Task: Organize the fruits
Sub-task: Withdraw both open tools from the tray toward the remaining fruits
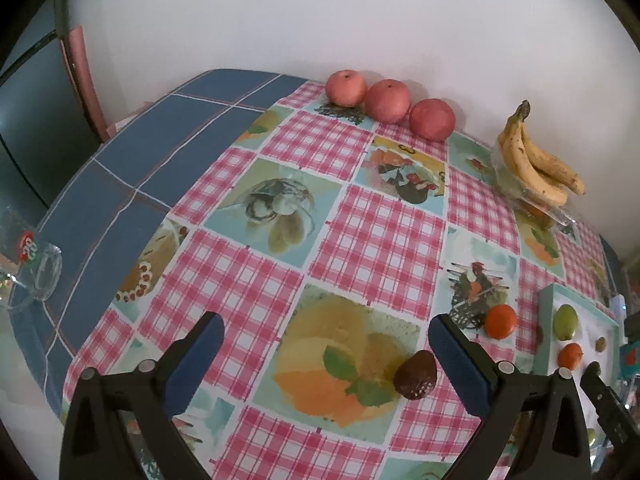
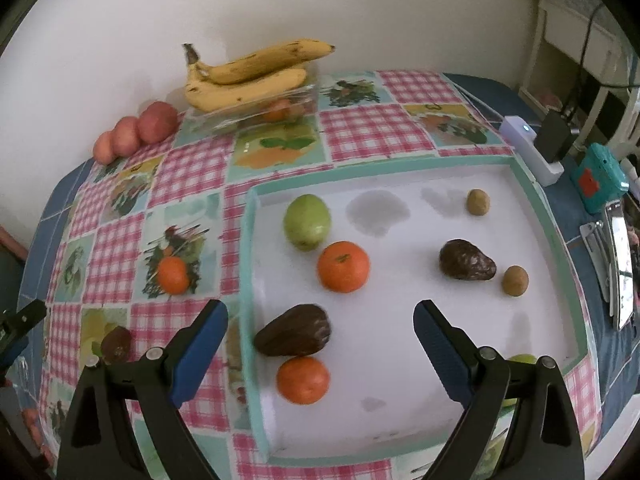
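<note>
Cloth: glossy checked oilcloth
Tray: smooth, matt white plastic
Avocado: wrinkled, dark, shiny skin
Tumbler: clear glass

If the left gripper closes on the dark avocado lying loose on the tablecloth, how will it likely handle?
The avocado looks pear-shaped and lies on its side, so it may pivot rather than roll straight. Its glossy, bumpy skin suggests modest grip. The open left gripper appears wide enough to span it.

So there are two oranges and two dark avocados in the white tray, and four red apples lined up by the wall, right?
Not quite: there are three red apples by the wall, not four, as the left wrist view shows. The two oranges and two dark avocados do lie in the white tray.
</note>
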Demonstrator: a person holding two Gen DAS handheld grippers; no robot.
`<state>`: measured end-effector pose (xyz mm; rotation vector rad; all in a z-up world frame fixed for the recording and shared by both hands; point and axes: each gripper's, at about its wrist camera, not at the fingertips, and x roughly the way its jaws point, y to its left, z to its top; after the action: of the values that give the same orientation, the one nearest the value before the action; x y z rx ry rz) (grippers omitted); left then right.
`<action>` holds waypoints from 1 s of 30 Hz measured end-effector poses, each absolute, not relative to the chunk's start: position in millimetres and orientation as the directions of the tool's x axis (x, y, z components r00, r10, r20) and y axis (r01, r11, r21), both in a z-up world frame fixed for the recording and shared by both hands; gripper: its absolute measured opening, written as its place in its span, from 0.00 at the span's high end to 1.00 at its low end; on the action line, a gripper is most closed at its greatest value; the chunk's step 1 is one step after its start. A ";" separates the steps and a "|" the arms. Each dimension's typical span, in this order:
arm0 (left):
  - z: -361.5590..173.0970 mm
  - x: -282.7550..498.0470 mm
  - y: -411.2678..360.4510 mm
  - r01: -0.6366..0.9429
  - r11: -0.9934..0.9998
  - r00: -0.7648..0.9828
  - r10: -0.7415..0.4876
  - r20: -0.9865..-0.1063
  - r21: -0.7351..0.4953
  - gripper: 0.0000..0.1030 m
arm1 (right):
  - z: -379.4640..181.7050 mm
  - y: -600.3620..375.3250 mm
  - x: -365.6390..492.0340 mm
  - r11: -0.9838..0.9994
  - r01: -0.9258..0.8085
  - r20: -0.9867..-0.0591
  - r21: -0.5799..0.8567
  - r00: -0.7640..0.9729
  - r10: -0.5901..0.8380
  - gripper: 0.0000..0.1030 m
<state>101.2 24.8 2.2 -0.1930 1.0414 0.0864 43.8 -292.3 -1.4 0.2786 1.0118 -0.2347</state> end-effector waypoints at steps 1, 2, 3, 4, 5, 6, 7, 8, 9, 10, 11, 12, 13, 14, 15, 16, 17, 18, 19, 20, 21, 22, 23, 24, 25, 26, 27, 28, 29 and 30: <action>1.8 100.8 25.1 -0.165 0.979 0.500 -0.019 -0.866 -0.117 0.00 | -0.5 -288.8 43.8 0.942 0.314 -0.857 0.119 0.512 -0.063 0.08; 1.1 100.3 25.6 -0.168 0.979 0.498 -0.019 -0.867 -0.118 0.00 | 0.5 -284.7 43.6 0.944 0.309 -0.856 0.119 0.514 -0.060 0.08; 0.8 99.9 26.3 -0.173 0.978 0.497 -0.019 -0.868 -0.121 0.00 | 1.0 -281.0 43.4 0.944 0.306 -0.856 0.120 0.514 -0.058 0.08; 0.5 99.3 27.2 -0.177 0.976 0.496 -0.021 -0.868 -0.124 0.00 | 1.5 -277.2 43.2 0.945 0.303 -0.857 0.121 0.513 -0.055 0.08; 0.5 98.8 27.9 -0.181 0.975 0.496 -0.021 -0.868 -0.127 0.00 | 1.7 -272.9 42.9 0.946 0.300 -0.858 0.121 0.511 -0.053 0.08; 0.7 98.0 28.5 -0.186 0.974 0.496 -0.021 -0.868 -0.130 0.00 | 1.8 -269.3 42.8 0.948 0.297 -0.859 0.118 0.509 -0.052 0.08; 0.9 97.7 29.9 -0.193 0.972 0.497 -0.020 -0.868 -0.133 0.00 | 1.7 -263.7 43.0 0.950 0.290 -0.861 0.113 0.506 -0.053 0.08; 1.1 97.5 31.2 -0.198 0.971 0.497 -0.019 -0.867 -0.135 0.00 | 1.4 -259.8 43.2 0.952 0.285 -0.862 0.109 0.504 -0.052 0.08; 1.3 97.8 32.5 -0.203 0.970 0.498 -0.017 -0.867 -0.135 0.00 | 1.1 -255.9 43.5 0.954 0.281 -0.864 0.107 0.501 -0.051 0.08; 1.0 98.1 34.4 -0.211 0.968 0.496 -0.014 -0.868 -0.136 0.00 | 0.6 -251.7 44.3 0.955 0.278 -0.865 0.107 0.499 -0.048 0.08; 0.7 98.2 35.5 -0.216 0.967 0.495 -0.012 -0.869 -0.136 0.00 | 0.0 -248.2 45.0 0.954 0.276 -0.867 0.115 0.497 -0.040 0.08; 0.2 98.7 36.8 -0.221 0.966 0.492 -0.009 -0.871 -0.134 0.00 | -0.5 -244.8 46.4 0.954 0.271 -0.867 0.127 0.497 -0.026 0.08; -0.1 98.9 37.7 -0.224 0.966 0.490 -0.006 -0.872 -0.132 0.00 | -1.0 -242.4 47.6 0.955 0.262 -0.868 0.137 0.497 -0.012 0.08; -0.2 99.1 38.5 -0.228 0.965 0.489 -0.003 -0.872 -0.131 0.00 | -1.0 -239.7 49.3 0.957 0.252 -0.868 0.142 0.496 -0.002 0.08; -0.1 99.0 39.1 -0.231 0.964 0.490 -0.003 -0.872 -0.133 0.00 | -0.7 -237.3 50.6 0.959 0.248 -0.868 0.138 0.497 -0.003 0.08; -0.1 99.1 39.4 -0.233 0.963 0.490 -0.003 -0.872 -0.134 0.00 | 0.0 -234.6 52.6 0.961 0.243 -0.867 0.131 0.498 -0.008 0.08; -0.2 99.2 39.4 -0.233 0.963 0.489 -0.002 -0.872 -0.133 0.00 | 0.4 -233.1 54.0 0.962 0.241 -0.867 0.127 0.499 -0.010 0.08; -0.5 99.5 39.0 -0.232 0.964 0.488 -0.001 -0.873 -0.131 0.00 | 0.7 -231.1 56.3 0.963 0.238 -0.866 0.124 0.499 -0.011 0.08; -1.2 99.9 38.1 -0.230 0.965 0.485 0.001 -0.874 -0.127 0.00 | 0.4 -229.9 58.7 0.964 0.234 -0.866 0.125 0.500 -0.009 0.08; -2.0 100.1 37.4 -0.228 0.966 0.482 0.001 -0.876 -0.125 0.00 | 0.0 -229.2 60.9 0.965 0.231 -0.867 0.126 0.499 -0.006 0.08; -2.9 100.7 36.7 -0.227 0.966 0.478 -0.001 -0.878 -0.124 0.00 | -1.2 -228.4 63.8 0.966 0.225 -0.868 0.130 0.497 0.001 0.08; -3.9 101.4 35.7 -0.226 0.966 0.474 -0.005 -0.880 -0.127 0.00 | -2.6 -228.3 65.9 0.967 0.220 -0.869 0.131 0.495 0.006 0.08; -4.8 102.2 34.7 -0.224 0.966 0.471 -0.008 -0.882 -0.128 0.00 | -4.6 -228.7 68.6 0.968 0.215 -0.871 0.131 0.491 0.008 0.08; -5.5 103.0 33.4 -0.221 0.967 0.468 -0.009 -0.884 -0.127 0.00 | -6.7 -229.1 70.6 0.969 0.215 -0.873 0.126 0.487 0.005 0.08; -6.4 103.8 30.6 -0.217 0.969 0.465 -0.003 -0.886 -0.117 0.00 | -9.3 -230.2 72.9 0.969 0.219 -0.877 0.117 0.480 -0.002 0.08; -7.0 104.5 27.6 -0.211 0.972 0.462 0.008 -0.887 -0.101 0.00 | -11.8 -231.9 75.2 0.967 0.229 -0.883 0.110 0.470 -0.011 0.08; -7.6 105.2 24.9 -0.205 0.975 0.460 0.019 -0.888 -0.086 0.00 | -13.5 -233.5 77.1 0.965 0.236 -0.885 0.111 0.465 -0.012 0.08; -8.5 105.9 21.0 -0.198 0.978 0.458 0.034 -0.888 -0.065 0.00 | -14.9 -235.9 79.1 0.963 0.242 -0.887 0.118 0.463 -0.008 0.09; -9.3 106.7 18.5 -0.192 0.980 0.456 0.041 -0.889 -0.053 0.00 | -15.8 -237.9 80.9 0.962 0.246 -0.888 0.121 0.461 -0.007 0.08; -10.9 107.5 14.8 -0.185 0.982 0.451 0.046 -0.891 -0.043 0.00 | -16.5 -239.5 82.9 0.961 0.249 -0.890 0.118 0.457 -0.009 0.08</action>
<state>107.5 14.8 -10.9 -0.1411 1.0948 0.1431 82.9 -239.5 -16.5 0.2449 1.0879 -0.1610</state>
